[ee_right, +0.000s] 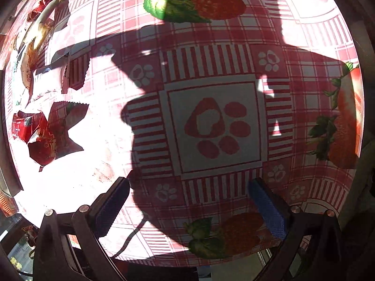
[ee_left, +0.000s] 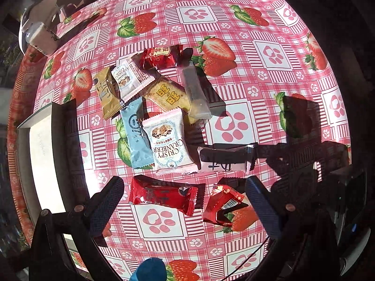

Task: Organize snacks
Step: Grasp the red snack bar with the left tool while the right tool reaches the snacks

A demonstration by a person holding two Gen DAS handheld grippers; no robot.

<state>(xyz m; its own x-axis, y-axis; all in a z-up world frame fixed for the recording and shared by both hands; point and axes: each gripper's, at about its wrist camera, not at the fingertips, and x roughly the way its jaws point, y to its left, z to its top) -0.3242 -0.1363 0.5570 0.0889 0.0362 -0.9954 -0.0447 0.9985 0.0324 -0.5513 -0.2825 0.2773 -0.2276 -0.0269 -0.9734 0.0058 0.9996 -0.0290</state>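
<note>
Your left gripper is spread wide with nothing between its fingers; in its view a long red packet lies between the two pads and a crumpled red wrapper lies just inside the right pad. Whether the pads touch the desk I cannot tell.

The snacks sit in a loose heap in the middle of the strawberry-print cloth. A pink Crispy Cranberry pack lies at the near edge of the heap, overlapping a light blue packet on its left. To its right lies a pink-and-black packet, partly in shadow. Farther back are a gold packet, a smaller cranberry pack, a yellow cracker pack, a clear sleeve and a red packet. A white box with dark walls stands at the left of the desk, apart from the heap.

Your right gripper is also wide open and holds nothing. It hangs over a bare paw-print square of the cloth, in its own shadow. From there, the crumpled red wrapper and the rest of the snacks show only at the far left edge, well apart from its fingers.
</note>
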